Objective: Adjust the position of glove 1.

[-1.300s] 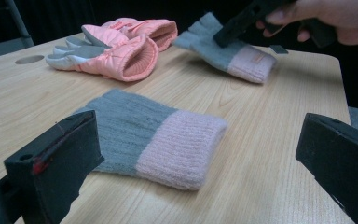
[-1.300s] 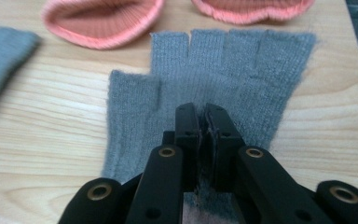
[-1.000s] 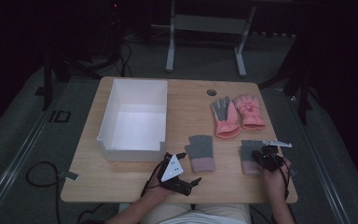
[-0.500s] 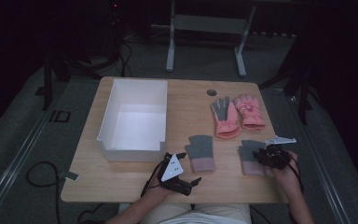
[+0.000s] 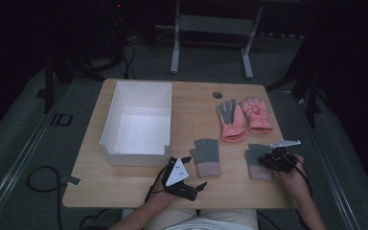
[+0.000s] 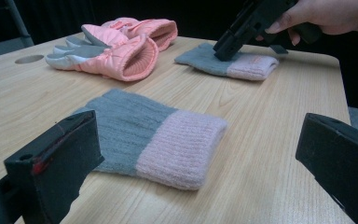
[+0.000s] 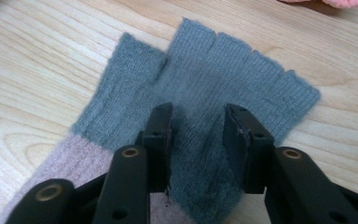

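Light wooden table (image 5: 139,191) with rounded corners and a small round hole (image 5: 217,95) near its far edge. Lying directly on it: a white open bin (image 5: 138,123) beyond the left gripper's fingers (image 6: 58,154); a grey fingerless glove with pink cuff (image 6: 154,133) flat just ahead of those fingers; a second grey-and-pink glove (image 7: 205,88) under the right gripper's fingertips (image 7: 161,122); a pair of pink padded gloves (image 5: 243,115) side by side, further out past them.
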A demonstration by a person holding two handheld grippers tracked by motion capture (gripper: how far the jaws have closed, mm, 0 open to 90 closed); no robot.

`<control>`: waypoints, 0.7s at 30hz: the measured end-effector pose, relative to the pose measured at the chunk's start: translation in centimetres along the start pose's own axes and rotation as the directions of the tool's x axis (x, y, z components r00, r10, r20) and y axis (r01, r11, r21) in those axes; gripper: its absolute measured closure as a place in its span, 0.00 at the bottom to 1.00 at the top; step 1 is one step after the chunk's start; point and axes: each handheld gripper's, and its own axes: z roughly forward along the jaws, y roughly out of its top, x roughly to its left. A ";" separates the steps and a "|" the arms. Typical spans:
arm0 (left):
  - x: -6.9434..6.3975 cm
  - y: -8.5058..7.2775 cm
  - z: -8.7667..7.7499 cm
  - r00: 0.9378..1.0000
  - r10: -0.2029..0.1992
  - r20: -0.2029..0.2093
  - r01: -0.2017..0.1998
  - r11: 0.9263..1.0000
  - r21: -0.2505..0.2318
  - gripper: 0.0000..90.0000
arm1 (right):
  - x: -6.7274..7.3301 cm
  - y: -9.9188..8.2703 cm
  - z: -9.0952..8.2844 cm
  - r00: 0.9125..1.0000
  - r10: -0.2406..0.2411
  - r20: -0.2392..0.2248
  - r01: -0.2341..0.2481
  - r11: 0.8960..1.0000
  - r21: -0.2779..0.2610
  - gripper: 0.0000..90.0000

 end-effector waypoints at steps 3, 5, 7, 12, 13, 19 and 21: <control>0.0 0.0 0.0 1.000 -0.001 0.000 0.001 1.000 -0.002 0.00 | 0.3 -0.1 0.1 1.000 0.015 0.020 -0.015 1.000 -0.007 0.79; 0.0 0.0 0.0 1.000 0.000 0.000 0.000 1.000 0.000 0.00 | 0.4 -0.1 0.1 0.999 0.022 0.030 -0.022 1.000 -0.007 0.84; 0.0 0.0 0.0 1.000 -0.001 0.000 0.001 1.000 0.001 0.00 | 0.6 0.0 0.2 0.999 0.021 0.042 -0.021 1.000 -0.008 0.89; 0.0 0.0 0.0 1.000 -0.002 -0.001 0.002 1.000 0.001 0.00 | 0.8 0.2 0.2 0.997 0.048 0.058 -0.047 0.999 -0.007 0.93; 0.0 0.0 0.0 1.000 -0.002 -0.001 0.002 1.000 0.000 0.00 | 0.8 0.2 0.1 0.997 0.059 0.054 -0.058 0.998 -0.009 0.94; 0.0 0.0 0.0 1.000 -0.001 -0.001 0.001 1.000 0.000 0.00 | 1.0 1.1 -1.9 0.996 0.072 0.057 -0.069 0.996 -0.058 0.94; 0.0 0.0 0.0 1.000 -0.001 -0.001 0.001 1.000 0.000 0.00 | 1.1 1.4 -2.4 0.995 0.074 0.060 -0.070 0.995 -0.070 0.94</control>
